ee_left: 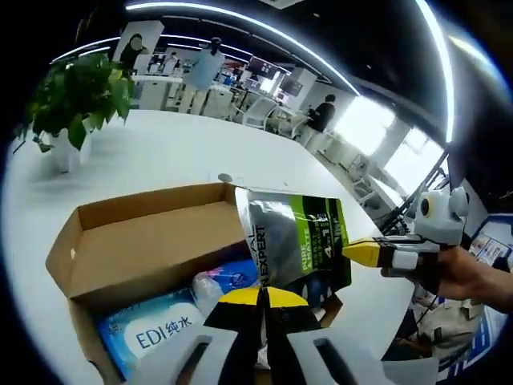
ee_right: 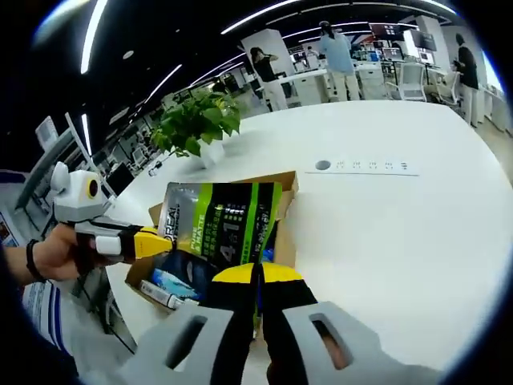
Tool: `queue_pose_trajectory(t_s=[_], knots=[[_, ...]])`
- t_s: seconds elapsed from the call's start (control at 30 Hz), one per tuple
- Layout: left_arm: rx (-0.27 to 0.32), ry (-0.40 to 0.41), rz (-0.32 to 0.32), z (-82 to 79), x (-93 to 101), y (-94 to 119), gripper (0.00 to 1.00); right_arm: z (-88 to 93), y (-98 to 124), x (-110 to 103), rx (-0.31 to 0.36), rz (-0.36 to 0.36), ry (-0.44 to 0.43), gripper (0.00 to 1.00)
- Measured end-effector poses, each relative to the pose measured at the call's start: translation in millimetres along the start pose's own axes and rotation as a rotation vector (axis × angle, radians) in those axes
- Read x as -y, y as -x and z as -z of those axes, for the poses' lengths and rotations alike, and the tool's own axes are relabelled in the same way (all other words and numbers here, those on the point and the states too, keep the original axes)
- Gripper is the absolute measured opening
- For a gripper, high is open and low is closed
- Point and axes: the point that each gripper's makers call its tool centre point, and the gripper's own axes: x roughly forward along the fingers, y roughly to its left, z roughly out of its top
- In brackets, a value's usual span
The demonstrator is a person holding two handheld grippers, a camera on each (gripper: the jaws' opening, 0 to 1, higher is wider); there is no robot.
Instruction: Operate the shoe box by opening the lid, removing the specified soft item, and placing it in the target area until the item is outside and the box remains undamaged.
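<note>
wide white table [ee_left: 160, 152], mostly bare beyond the box and out toward a potted plant [ee_left: 76, 92] near the far edge; in the right gripper view plenty of bare tabletop [ee_right: 385, 233] to the right, with a flush socket strip [ee_right: 365, 166] set into it. open cardboard shoe box [ee_left: 136, 241] without lid flaps in sight, its near end cut off behind the left gripper [ee_left: 262, 298]. raised above the box, held upright between both tools: a soft grey-and-green pouch [ee_left: 296, 241], glossy and creased, lettering only partly readable. lower edge of pouch hidden behind yellow-tipped jaws pressed together on it in each view; right gripper [ee_left: 365, 253] likewise clamped on the pouch's side edge, a hand [ee_left: 473, 277] behind it. in the box, a blue wipes pack [ee_left: 152, 329] and a small blue-and-pink packet [ee_left: 224, 281], both partly covered. distant desks and people blurred.
</note>
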Motion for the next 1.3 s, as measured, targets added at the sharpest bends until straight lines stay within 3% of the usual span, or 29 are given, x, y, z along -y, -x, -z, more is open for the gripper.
queue_pose_trajectory(t_s=[0.4, 0.53, 0.77, 0.97, 1.3], knots=[[-0.068, -0.104, 0.101, -3.7, 72.2, -56.5, 0.00, 11.1, 62.2, 69.7, 0.046, 0.102, -0.066, 0.00], [-0.091, -0.128, 0.132, -0.2, 95.6, -71.7, 0.00, 17.1, 82.8, 93.0, 0.058, 0.136, -0.093, 0.00], [-0.128, -0.158, 0.178, 12.9, 133.9, -96.6, 0.00, 32.4, 115.3, 115.2, 0.067, 0.182, -0.127, 0.00], [-0.156, -0.163, 0.195, 24.2, 149.7, -111.1, 0.00, 42.9, 127.7, 129.9, 0.061, 0.202, -0.148, 0.00], [-0.227, -0.145, 0.185, 49.0, 157.5, -136.6, 0.00, 59.1, 126.5, 161.6, 0.018, 0.209, -0.171, 0.00]])
